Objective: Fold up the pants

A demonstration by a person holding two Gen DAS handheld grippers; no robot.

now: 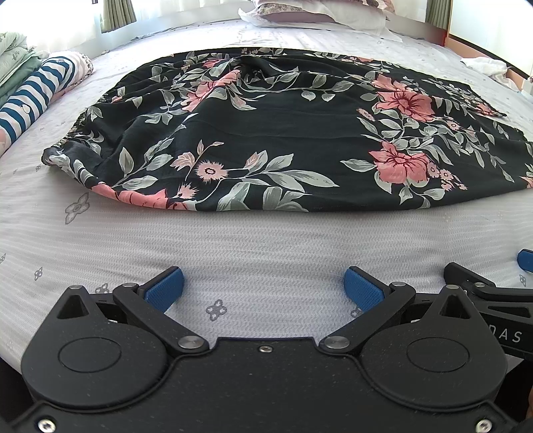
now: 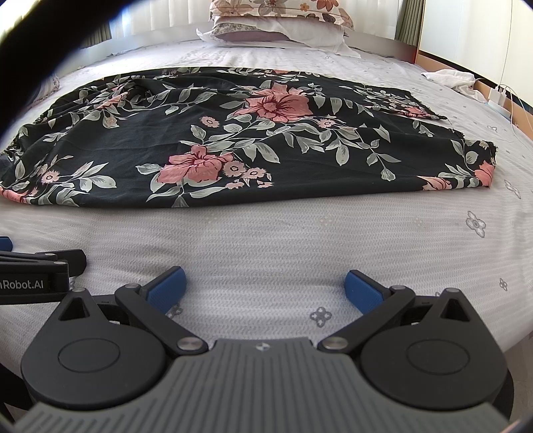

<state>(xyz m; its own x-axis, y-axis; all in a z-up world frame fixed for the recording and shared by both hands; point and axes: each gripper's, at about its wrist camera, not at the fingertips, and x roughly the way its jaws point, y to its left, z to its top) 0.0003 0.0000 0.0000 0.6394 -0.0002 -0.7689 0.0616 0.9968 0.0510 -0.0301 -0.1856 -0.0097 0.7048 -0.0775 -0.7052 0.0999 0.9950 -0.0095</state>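
Black pants with a pink and grey flower print (image 1: 266, 133) lie spread flat on the bed, waistband at the left, leg hems at the right. They also show in the right wrist view (image 2: 233, 140). My left gripper (image 1: 263, 289) is open and empty over bare sheet, short of the pants' near edge. My right gripper (image 2: 265, 288) is open and empty too, beside it to the right, also short of the near edge. Each gripper's side shows at the edge of the other's view.
The bed has a pale grey sheet (image 1: 266, 239) with small flower marks. Pillows (image 2: 279, 23) lie at the head. Folded striped and green clothes (image 1: 33, 86) are stacked at the left. A white cloth (image 2: 453, 78) lies at the right edge.
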